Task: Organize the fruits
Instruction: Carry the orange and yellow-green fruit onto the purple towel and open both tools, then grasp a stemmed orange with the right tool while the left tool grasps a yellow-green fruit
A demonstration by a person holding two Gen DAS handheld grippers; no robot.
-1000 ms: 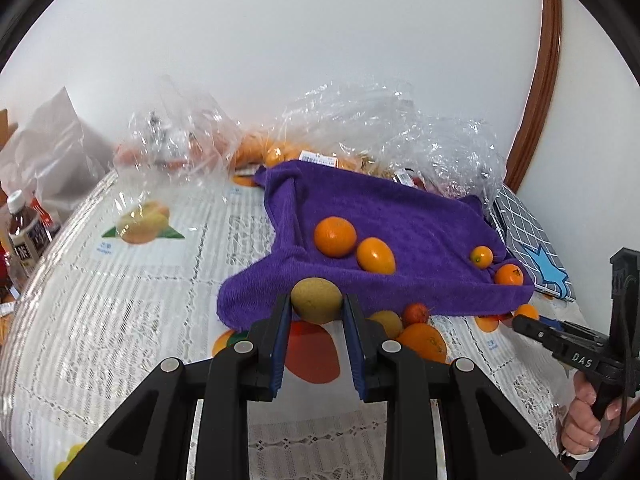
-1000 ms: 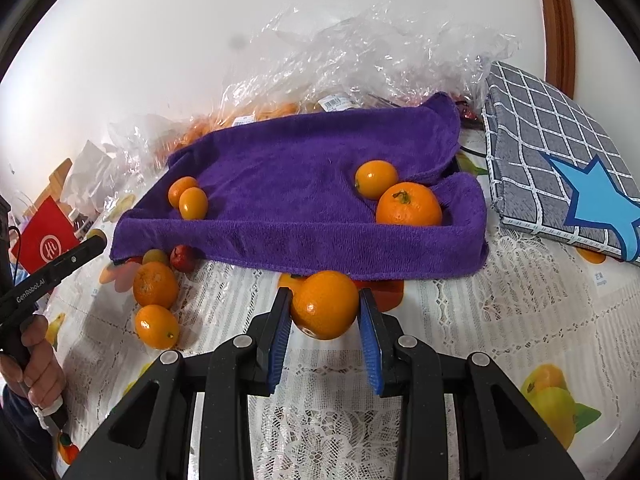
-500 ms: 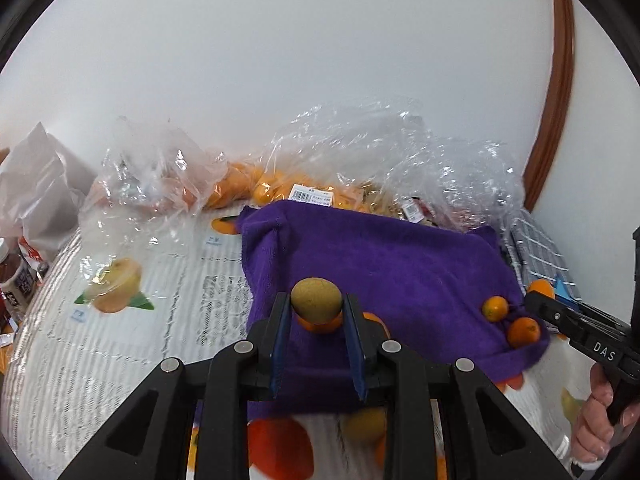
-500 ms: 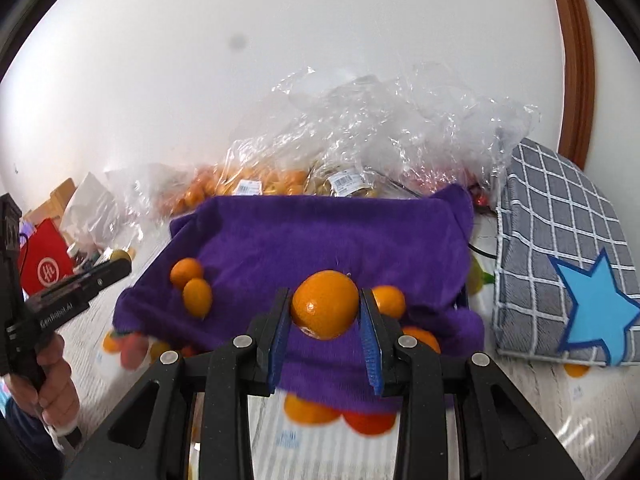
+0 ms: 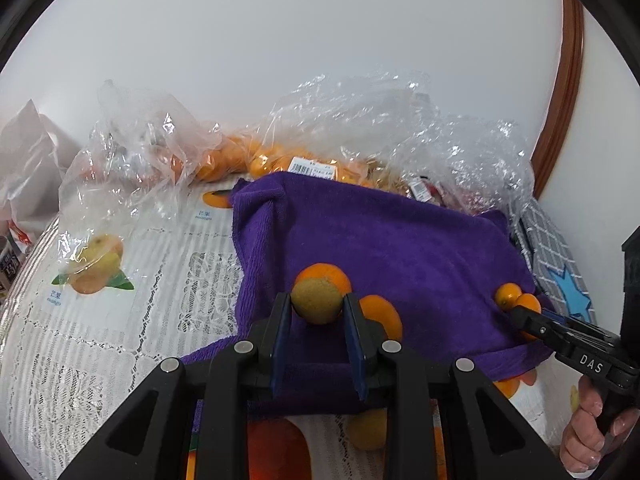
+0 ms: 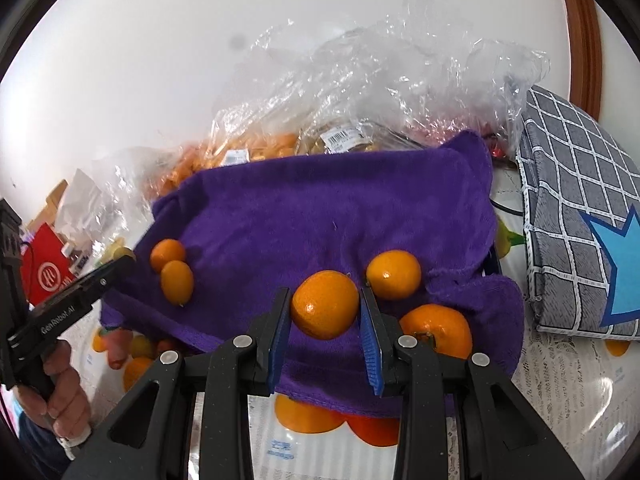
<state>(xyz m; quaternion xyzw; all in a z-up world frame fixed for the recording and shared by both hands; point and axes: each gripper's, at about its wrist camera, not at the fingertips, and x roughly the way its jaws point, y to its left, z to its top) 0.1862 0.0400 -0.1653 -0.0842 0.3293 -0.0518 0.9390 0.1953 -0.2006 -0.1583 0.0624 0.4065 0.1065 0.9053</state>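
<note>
Purple terry cloth fills the middle of both views: the purple towel (image 5: 400, 248) lies spread on the table, over a lace tablecloth (image 5: 100, 344) printed with fruit pictures. We hold one fruit in each gripper above the near part of this towel.

Our left gripper (image 5: 318, 308) is closed on a dull yellow-green fruit (image 5: 317, 300), pinched between the blue pads (image 5: 280, 340). Just behind it, two oranges already rest on the towel, a rounder orange (image 5: 326, 274) and an oval orange (image 5: 380, 316). Our right gripper (image 6: 325, 312) is closed on a glossy orange (image 6: 325, 310) in the same way. Near it on the cloth lie a small orange (image 6: 394, 274) and a larger orange with a stem (image 6: 438, 330).

We judge that the step in hand is the placing: both fruits are carried over the towel and not yet released. More loose fruits remain on the tablecloth at the near edge of the towel, so we think the task is only partly done.

The next move, as we see it, calls for lowering each fruit until it touches the cloth, in a free spot beside its neighbours, and only then opening the jaws. The fruits are round and may roll, so a release from high could knock the others or send one off the towel edge. Crinkled plastic bags (image 6: 360, 92) with more fruit stand behind the towel.
</note>
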